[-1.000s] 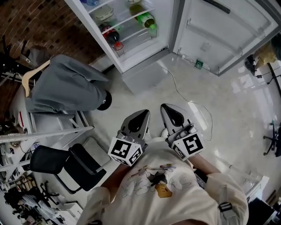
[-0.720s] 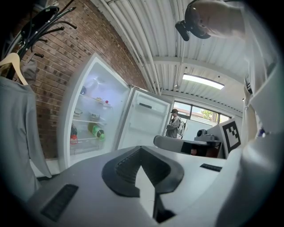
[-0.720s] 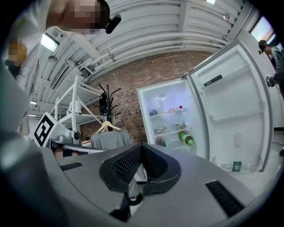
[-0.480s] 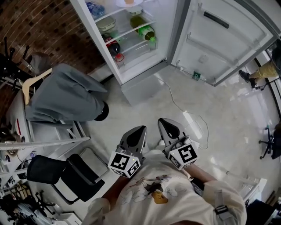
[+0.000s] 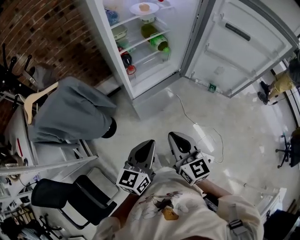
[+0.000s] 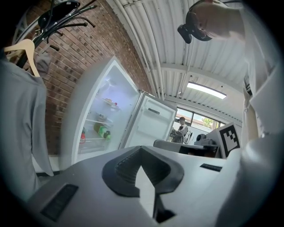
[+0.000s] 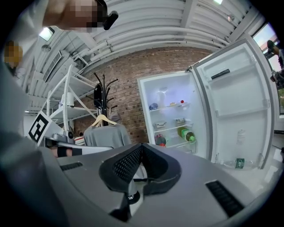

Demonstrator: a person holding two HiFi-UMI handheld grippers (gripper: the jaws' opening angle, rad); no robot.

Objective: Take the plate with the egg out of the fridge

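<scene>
The fridge (image 5: pixel 140 51) stands open at the top of the head view. On an upper shelf inside it lies a white plate (image 5: pixel 144 8) with an egg. My left gripper (image 5: pixel 148 142) and right gripper (image 5: pixel 173 135) are held side by side in front of my chest, well short of the fridge, both pointing toward it. Both are shut with nothing between their jaws. The left gripper view shows its closed tips (image 6: pixel 141 150) with the lit fridge (image 6: pixel 104 117) beyond. The right gripper view shows its closed tips (image 7: pixel 142 145) and the fridge shelves (image 7: pixel 171 119) ahead.
The fridge door (image 5: pixel 239 42) is swung open to the right. A green bottle (image 5: pixel 158 42) and a dark bottle (image 5: pixel 125 58) lie on lower shelves. A grey garment on a hanger (image 5: pixel 70 110) and a black chair (image 5: pixel 70 197) stand at the left. A white cable (image 5: pixel 197 117) runs across the floor.
The view has tilted up, so more of the fridge's inside shows, and the plate shelf has come into sight. Both grippers have slid lower in the picture, still shut and side by side.
</scene>
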